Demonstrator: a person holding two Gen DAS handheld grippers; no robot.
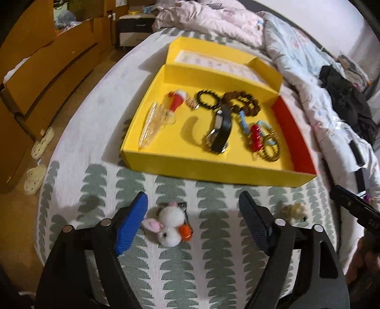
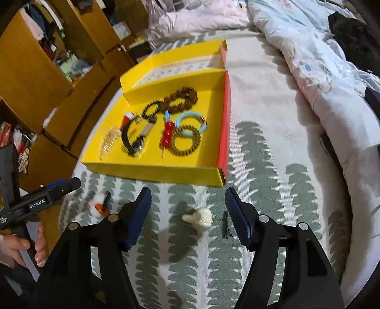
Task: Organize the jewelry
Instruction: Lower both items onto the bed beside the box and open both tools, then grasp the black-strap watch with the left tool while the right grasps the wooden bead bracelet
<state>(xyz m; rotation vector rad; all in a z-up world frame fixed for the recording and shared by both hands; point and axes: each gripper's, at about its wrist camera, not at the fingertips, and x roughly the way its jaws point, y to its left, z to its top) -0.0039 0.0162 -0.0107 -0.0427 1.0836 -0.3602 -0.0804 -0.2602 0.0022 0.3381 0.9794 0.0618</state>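
A bedspread (image 1: 99, 123) with green leaf rows covered the bed; a pink quilt (image 1: 204, 16) lay bunched at its far end, a pale printed duvet (image 1: 306, 61) heaped along the right side with dark clothing (image 1: 344, 95) on top; two cream slippers (image 1: 39, 164) sat on the floor beside wooden cabinets (image 1: 45, 66); a dark nightstand (image 1: 134, 28) stood beyond; clothes (image 2: 35, 21) hung in an open wardrobe (image 2: 28, 61)

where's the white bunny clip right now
In the left wrist view the bunny clip lies on the bedspread between the open left gripper fingers, just in front of the yellow box.
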